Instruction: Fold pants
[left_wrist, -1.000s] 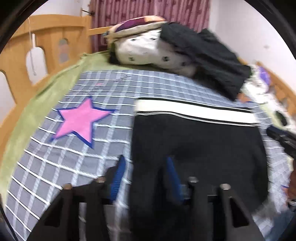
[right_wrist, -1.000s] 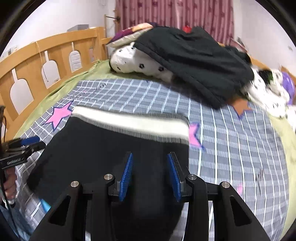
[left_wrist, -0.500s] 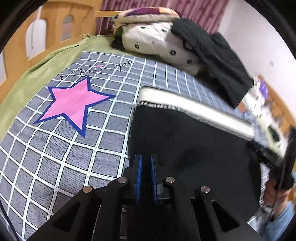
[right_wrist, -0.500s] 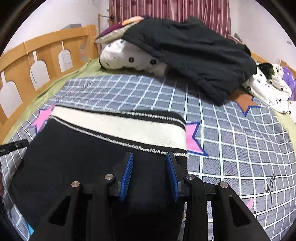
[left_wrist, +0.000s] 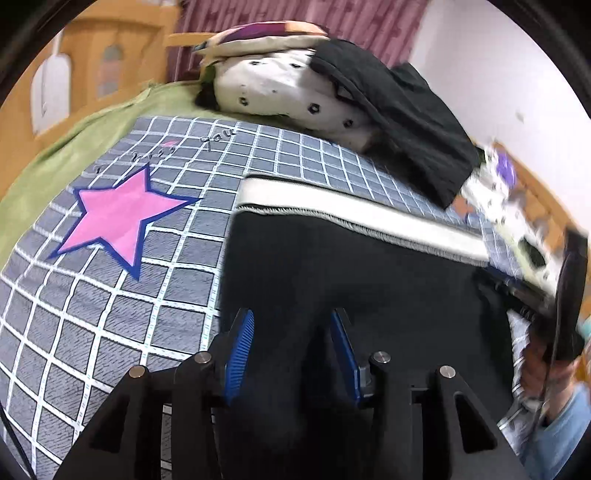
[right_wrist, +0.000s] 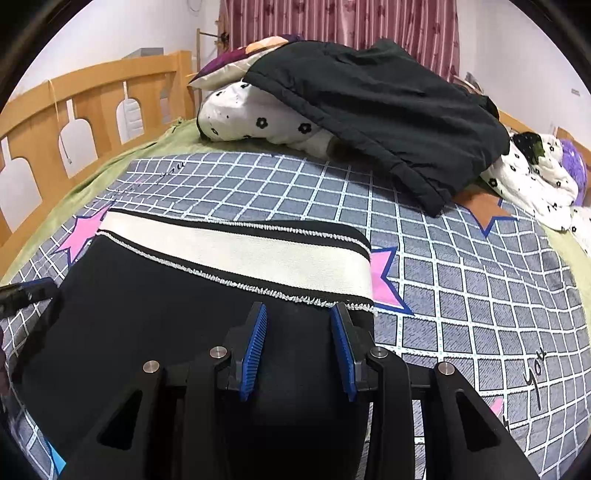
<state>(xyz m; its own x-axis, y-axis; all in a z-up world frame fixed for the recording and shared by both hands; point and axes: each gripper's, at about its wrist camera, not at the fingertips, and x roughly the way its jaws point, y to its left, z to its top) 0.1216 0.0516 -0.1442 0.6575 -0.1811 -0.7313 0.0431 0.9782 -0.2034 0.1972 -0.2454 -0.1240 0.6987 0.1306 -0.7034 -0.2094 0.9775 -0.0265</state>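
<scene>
Black pants (left_wrist: 351, 280) with a white waistband (left_wrist: 354, 218) lie flat on the grey checked bedspread (left_wrist: 110, 302); they show in the right wrist view too (right_wrist: 177, 314), waistband (right_wrist: 240, 254) away from me. My left gripper (left_wrist: 291, 332) is open, over the pants' left edge, nothing between its blue pads. My right gripper (right_wrist: 299, 328) is open over the pants' right side just below the waistband, empty. The right gripper's body shows blurred at the right edge of the left wrist view (left_wrist: 554, 306).
A dotted white pillow (right_wrist: 258, 122) and a black jacket (right_wrist: 376, 118) are piled at the head of the bed. A wooden bed rail (right_wrist: 74, 110) runs along the left. More dotted bedding (right_wrist: 535, 184) lies at the right. A pink star (left_wrist: 118, 214) marks the bedspread.
The left gripper was shut half a second ago and is now open. The right gripper stayed open and moved forward toward the waistband.
</scene>
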